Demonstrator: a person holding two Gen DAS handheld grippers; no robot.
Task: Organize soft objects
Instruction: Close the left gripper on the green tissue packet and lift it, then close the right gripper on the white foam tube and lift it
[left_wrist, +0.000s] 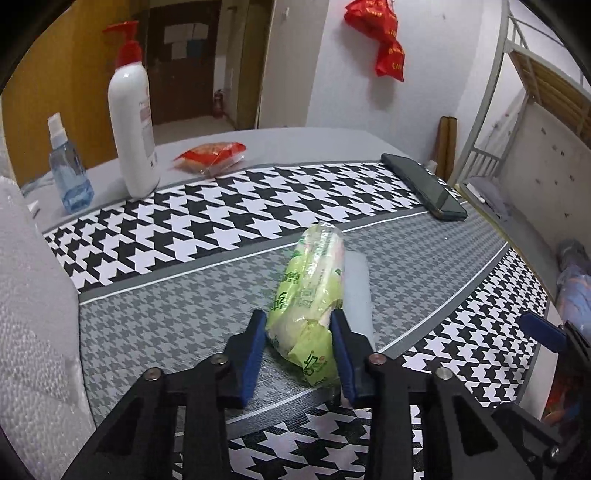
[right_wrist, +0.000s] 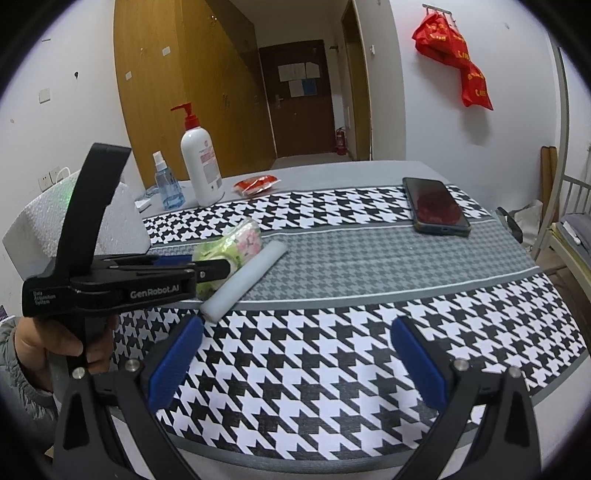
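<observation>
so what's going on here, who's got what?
A person is running two handheld grippers over a houndstooth tablecloth. The left gripper is closed on the near end of a green tissue pack, which lies on the cloth against a white foam block. The right gripper is open and holds nothing. A phone, two bottles and a red snack packet sit further back.

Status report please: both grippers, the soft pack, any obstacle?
Left gripper closed on green tissue pack. Right gripper open, empty. White foam bar touching pack's right side.
</observation>
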